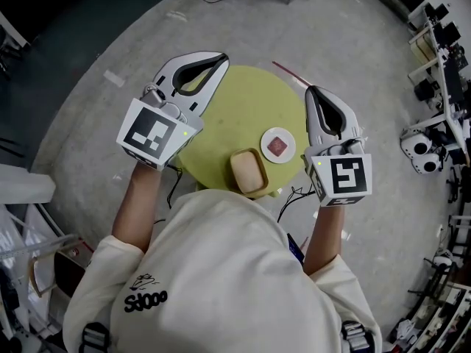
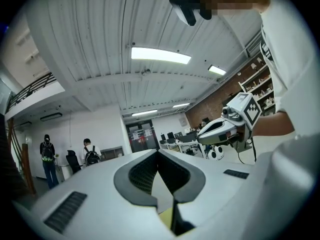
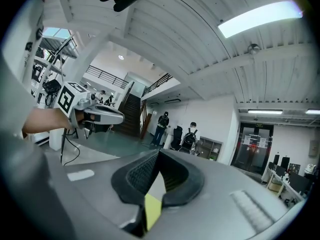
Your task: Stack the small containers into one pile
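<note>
On the round yellow-green table [image 1: 246, 101] a tan rectangular container [image 1: 249, 170] lies at the near edge. Just right of it and a little farther sits a round white container [image 1: 277, 145] with a reddish inside. My left gripper [image 1: 221, 59] is held above the table's left edge, shut with nothing in it. At the table's right edge my right gripper [image 1: 309, 90] is also shut and empty, beside the round container. Both gripper views look up at the ceiling, so neither container shows there. The left gripper [image 2: 158, 151] and right gripper [image 3: 158, 151] each show closed tips.
Grey concrete floor surrounds the table. Black cables [image 1: 294, 195] hang by its near edge. Shelving and equipment [image 1: 441, 72] line the right side, and a chair [image 1: 44, 267] stands at the lower left. People [image 3: 190, 136] stand far off across the hall.
</note>
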Motion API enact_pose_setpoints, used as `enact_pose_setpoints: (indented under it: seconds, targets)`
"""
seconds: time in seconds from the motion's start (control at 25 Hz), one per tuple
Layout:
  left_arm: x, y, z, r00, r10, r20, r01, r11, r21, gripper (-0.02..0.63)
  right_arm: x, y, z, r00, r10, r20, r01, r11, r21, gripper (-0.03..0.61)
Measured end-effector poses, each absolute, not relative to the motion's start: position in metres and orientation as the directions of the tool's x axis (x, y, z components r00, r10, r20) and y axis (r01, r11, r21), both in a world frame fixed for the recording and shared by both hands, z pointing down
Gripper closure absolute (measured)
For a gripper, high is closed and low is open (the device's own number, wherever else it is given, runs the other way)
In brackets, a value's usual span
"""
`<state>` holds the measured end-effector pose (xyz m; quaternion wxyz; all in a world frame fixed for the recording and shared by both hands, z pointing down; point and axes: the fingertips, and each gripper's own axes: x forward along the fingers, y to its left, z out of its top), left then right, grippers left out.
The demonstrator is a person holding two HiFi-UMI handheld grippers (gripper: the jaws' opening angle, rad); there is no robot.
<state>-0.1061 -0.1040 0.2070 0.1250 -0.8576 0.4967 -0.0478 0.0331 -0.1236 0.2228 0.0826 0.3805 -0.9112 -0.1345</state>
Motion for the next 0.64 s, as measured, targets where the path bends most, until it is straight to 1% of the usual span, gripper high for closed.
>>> enact_pose_setpoints:
  seconds: [0.36,0.64]
  targets:
    - [-0.095,-0.098,0.213,0.525,-0.851,-0.026,-0.821,-0.498,-0.281,0.607,0.03,-0.119,0.228,-0.711,-0.701,0.047,-0.66,0.69,0.298,0.571]
    - [-0.095,-0.098,0.22,0.529,-0.849,-0.01,-0.814,-0.504,-0.289,0.607,0.031,-0.118,0.231,-0.721,-0.692,0.043,-0.665,0.708,0.24,0.571]
